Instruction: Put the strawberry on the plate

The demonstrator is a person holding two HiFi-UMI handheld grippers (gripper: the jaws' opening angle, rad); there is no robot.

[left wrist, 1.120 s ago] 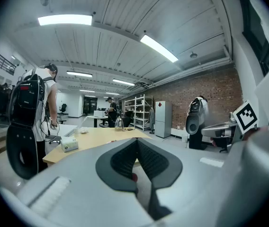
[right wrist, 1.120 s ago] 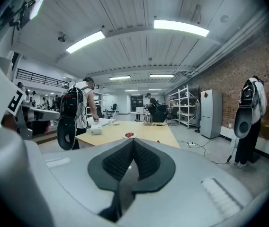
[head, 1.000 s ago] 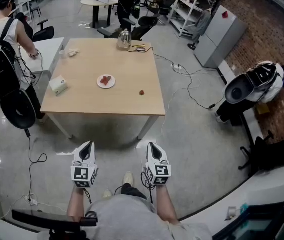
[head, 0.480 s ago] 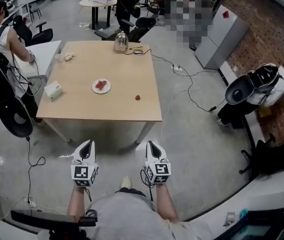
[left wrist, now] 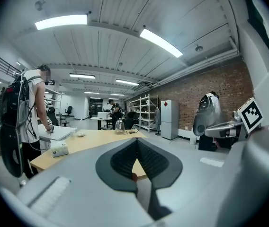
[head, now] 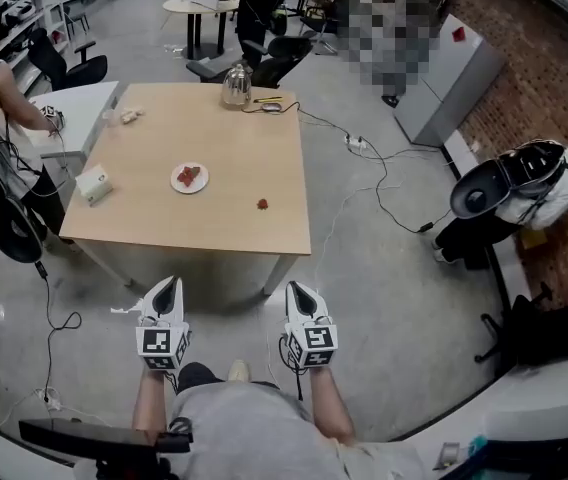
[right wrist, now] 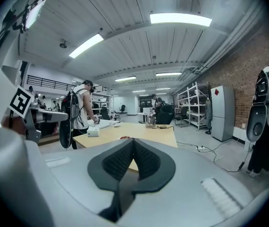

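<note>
Item, strawberry (head: 262,204): small red fruit, lay alone on the bare top of the bench (head: 154,223), toward its near right part, untouched.
Item, plate (head: 176,182): small, white, already bore red pieces; stood at about 10 o'clock from the strawberry, near but apart.
Handling (judged): light, soft, easily bruised; rounded, so liable to roll if nudged.
Where to take hold (judged): across the widest part of the flanks, with a gentle squeeze only.
Left hand-held gripper (head: 168,284): jaws closed tip to tip, nothing held.
Right hand-held gripper (head: 293,288): jaws likewise closed and empty.
Pose: both were held side by side before the person's body, at 6 o'clock from the bench and short of its near edge, well apart from the strawberry; each pointed toward 12 o'clock, close to level, marker cube uppermost, forearms roughly parallel.
Readiness (judged): jaws had to part before any grasp.
</note>
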